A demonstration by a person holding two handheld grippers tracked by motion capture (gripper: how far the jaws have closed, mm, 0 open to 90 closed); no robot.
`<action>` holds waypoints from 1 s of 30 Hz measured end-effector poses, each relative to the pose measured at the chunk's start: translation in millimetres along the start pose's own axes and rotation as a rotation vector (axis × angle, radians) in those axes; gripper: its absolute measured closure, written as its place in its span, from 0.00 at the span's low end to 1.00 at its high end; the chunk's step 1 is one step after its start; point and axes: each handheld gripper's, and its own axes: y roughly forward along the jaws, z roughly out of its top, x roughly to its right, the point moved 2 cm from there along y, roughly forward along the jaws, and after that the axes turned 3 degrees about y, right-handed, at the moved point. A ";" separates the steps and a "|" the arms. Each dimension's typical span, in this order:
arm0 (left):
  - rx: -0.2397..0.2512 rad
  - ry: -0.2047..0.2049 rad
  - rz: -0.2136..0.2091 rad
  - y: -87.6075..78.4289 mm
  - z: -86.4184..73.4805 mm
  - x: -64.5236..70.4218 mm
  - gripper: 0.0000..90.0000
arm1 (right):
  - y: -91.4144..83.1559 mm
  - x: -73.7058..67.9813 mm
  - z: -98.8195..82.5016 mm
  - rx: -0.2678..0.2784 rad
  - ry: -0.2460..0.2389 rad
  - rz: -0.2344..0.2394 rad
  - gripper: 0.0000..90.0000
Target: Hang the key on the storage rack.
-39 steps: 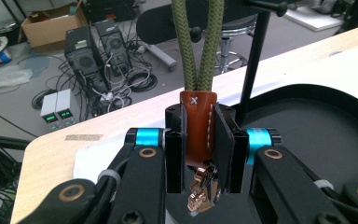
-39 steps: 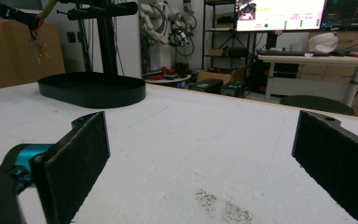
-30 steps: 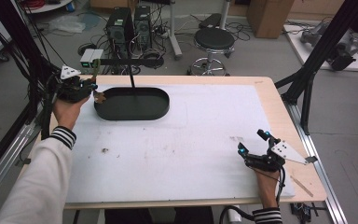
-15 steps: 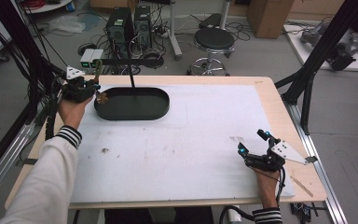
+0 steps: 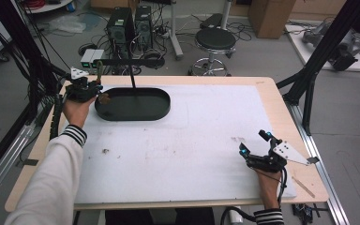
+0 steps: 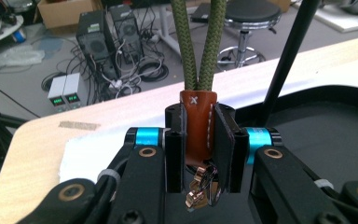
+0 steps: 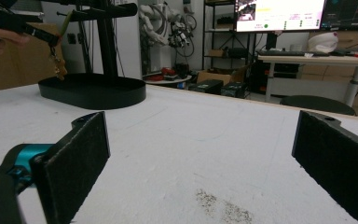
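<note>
We see the left claw clenched on a brown leather keychain with a green cord loop, just beside the black oval stand base's left end; the right claw stands released, well apart from that base, low over the worktop.

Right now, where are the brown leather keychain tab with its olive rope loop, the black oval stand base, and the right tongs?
brown leather keychain tab (image 6: pixel 198 123), left gripper view, its front.
black oval stand base (image 5: pixel 136 110), high view, rim.
right tongs (image 5: pixel 254 142), high view, between fingertips.
</note>
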 end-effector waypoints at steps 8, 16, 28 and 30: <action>0.001 -0.013 0.001 6.0 -1.9 -2.3 0.84 | 0.0 0.1 -0.1 0.000 -0.002 0.000 0.03; 0.011 -0.048 0.006 4.7 -2.7 -8.4 0.73 | -0.1 0.1 -0.1 -0.001 -0.001 0.002 0.03; 0.151 -0.027 -0.236 -23.5 -8.1 -2.4 0.17 | 0.0 0.0 0.0 -0.001 -0.001 0.003 0.03; 0.175 -0.037 -0.253 -33.6 -10.8 0.9 0.10 | 0.0 -0.1 0.0 0.000 0.001 0.004 0.03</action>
